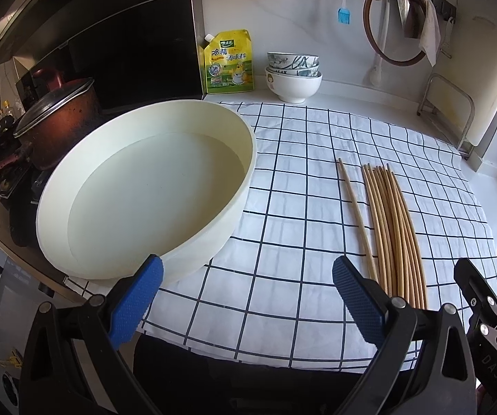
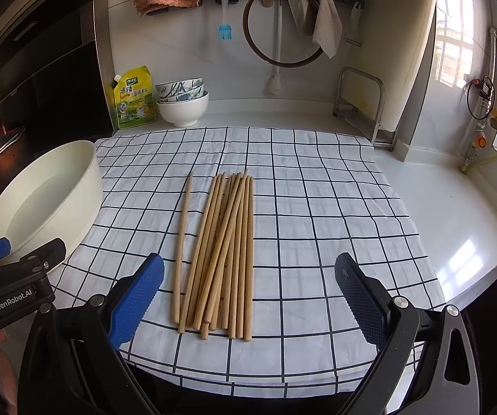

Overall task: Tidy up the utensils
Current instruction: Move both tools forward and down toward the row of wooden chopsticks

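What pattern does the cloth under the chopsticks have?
The cloth is white with a dark grid of thin lines, seen best in the right wrist view, under the chopsticks.

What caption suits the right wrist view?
Open right gripper hovers over a bundle of wooden chopsticks on a checked cloth, white basin at left.

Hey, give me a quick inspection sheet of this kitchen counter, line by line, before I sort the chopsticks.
Surface: checked cloth over white counter.
Job's things: chopsticks bundled on cloth, one apart at left; cream basin holds water.
Clutter: seasoning pouch, stacked bowls at the back wall.
Grippers: left gripper and right gripper open, holding nothing.
Cables: nothing seen on the cloth.
Surroundings: pot on stove, blue brush hanging.
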The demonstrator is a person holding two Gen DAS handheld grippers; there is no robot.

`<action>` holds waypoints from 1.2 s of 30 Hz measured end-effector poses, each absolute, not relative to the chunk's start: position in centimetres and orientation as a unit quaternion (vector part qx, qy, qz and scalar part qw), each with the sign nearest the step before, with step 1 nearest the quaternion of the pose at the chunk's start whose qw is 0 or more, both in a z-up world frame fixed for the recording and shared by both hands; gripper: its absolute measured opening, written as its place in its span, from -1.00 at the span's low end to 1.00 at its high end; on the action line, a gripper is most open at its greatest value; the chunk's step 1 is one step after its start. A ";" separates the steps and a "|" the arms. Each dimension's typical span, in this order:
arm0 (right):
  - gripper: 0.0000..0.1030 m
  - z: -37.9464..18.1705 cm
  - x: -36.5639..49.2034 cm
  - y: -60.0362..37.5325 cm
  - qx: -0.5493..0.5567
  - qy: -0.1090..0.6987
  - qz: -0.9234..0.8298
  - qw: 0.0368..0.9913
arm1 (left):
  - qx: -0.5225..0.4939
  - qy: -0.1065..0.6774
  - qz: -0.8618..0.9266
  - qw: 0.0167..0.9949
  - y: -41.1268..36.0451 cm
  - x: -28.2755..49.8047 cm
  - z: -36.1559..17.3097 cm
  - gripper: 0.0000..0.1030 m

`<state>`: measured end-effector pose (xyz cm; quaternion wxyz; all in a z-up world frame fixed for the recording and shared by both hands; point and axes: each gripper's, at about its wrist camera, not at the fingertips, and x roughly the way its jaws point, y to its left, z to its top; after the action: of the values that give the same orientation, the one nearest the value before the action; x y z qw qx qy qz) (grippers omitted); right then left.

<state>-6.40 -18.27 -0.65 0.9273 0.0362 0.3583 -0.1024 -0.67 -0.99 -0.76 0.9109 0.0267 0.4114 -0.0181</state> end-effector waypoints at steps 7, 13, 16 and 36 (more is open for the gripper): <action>0.84 -1.2 -6.1 -19.8 0.038 0.364 -0.113 0.924 | 0.032 0.418 -0.039 0.907 -2.4 0.1 -1.2 0.88; 0.84 -1.3 -5.4 -21.9 0.052 0.368 -0.105 0.922 | 0.036 0.420 -0.063 0.905 -4.4 1.0 -1.2 0.88; 0.84 -1.4 -4.7 -22.9 0.053 0.375 -0.104 0.920 | 0.036 0.420 -0.074 0.904 -5.4 1.7 -1.1 0.88; 0.83 -5.4 0.5 -27.2 0.081 0.443 -0.094 0.888 | 0.065 0.454 -0.099 0.883 -9.3 5.4 -3.2 0.88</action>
<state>0.46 -27.22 -5.38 0.8876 0.0813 0.4434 -0.0945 5.43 -9.27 -3.22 0.8833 0.0652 0.4535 -0.0988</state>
